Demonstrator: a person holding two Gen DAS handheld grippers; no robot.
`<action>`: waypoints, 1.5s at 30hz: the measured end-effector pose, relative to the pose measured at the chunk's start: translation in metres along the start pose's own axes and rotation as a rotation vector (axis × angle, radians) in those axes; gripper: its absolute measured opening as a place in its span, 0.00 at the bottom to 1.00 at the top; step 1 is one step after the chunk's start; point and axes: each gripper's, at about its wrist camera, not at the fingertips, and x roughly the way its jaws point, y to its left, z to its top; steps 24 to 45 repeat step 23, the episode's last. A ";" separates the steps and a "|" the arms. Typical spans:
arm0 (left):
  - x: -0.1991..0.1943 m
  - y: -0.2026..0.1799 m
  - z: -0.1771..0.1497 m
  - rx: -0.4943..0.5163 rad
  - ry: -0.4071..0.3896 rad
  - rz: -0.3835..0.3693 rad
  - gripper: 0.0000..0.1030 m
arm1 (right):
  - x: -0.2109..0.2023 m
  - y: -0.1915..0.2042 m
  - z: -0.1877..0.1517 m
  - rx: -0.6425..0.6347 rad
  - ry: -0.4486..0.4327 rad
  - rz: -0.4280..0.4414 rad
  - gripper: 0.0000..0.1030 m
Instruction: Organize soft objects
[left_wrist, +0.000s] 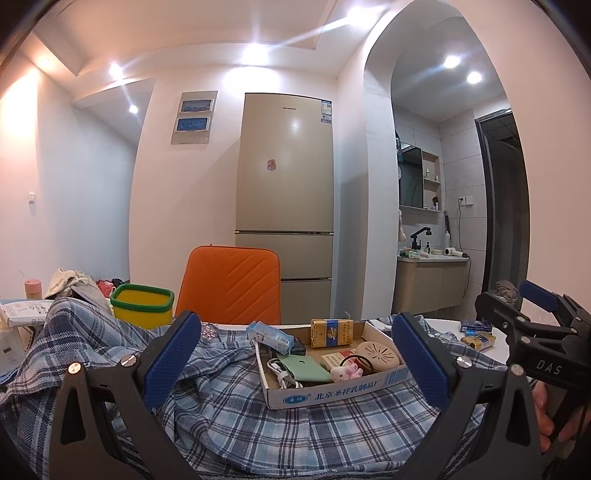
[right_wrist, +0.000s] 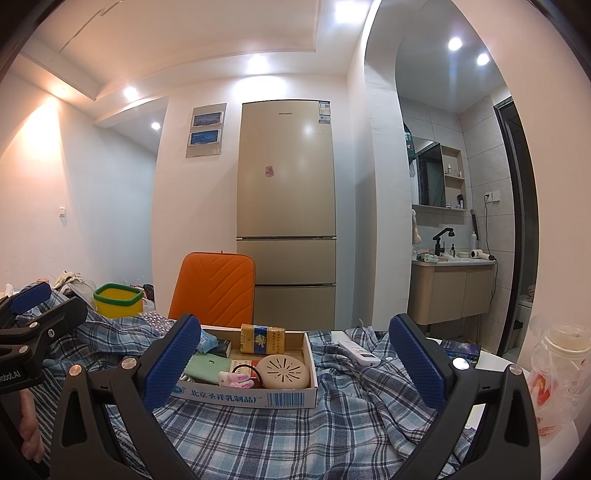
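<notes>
A crumpled blue plaid cloth (left_wrist: 236, 424) covers the table and also shows in the right wrist view (right_wrist: 295, 439). A shallow cardboard box (left_wrist: 332, 391) of small items rests on it, also seen in the right wrist view (right_wrist: 258, 397). A small pink plush toy (left_wrist: 345, 372) lies in the box, seen too in the right wrist view (right_wrist: 236, 380). My left gripper (left_wrist: 295, 362) is open and empty, hovering above the cloth before the box. My right gripper (right_wrist: 295, 362) is open and empty, just right of the box.
An orange chair (left_wrist: 229, 284) stands behind the table. A yellow bin with a green rim (left_wrist: 142, 304) sits at the left. A white remote (right_wrist: 358, 352) lies on the cloth. A bagged plastic cup (right_wrist: 561, 369) stands at the right. A fridge (left_wrist: 284, 206) is beyond.
</notes>
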 end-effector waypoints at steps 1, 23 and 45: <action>0.000 0.000 0.000 -0.001 0.001 0.001 1.00 | 0.000 0.000 0.000 0.000 0.001 0.000 1.00; 0.000 0.000 0.002 0.011 -0.009 -0.002 1.00 | 0.000 0.001 0.000 -0.001 0.000 0.000 1.00; 0.000 0.000 0.002 0.011 -0.009 -0.002 1.00 | 0.000 0.001 0.000 -0.001 0.000 0.000 1.00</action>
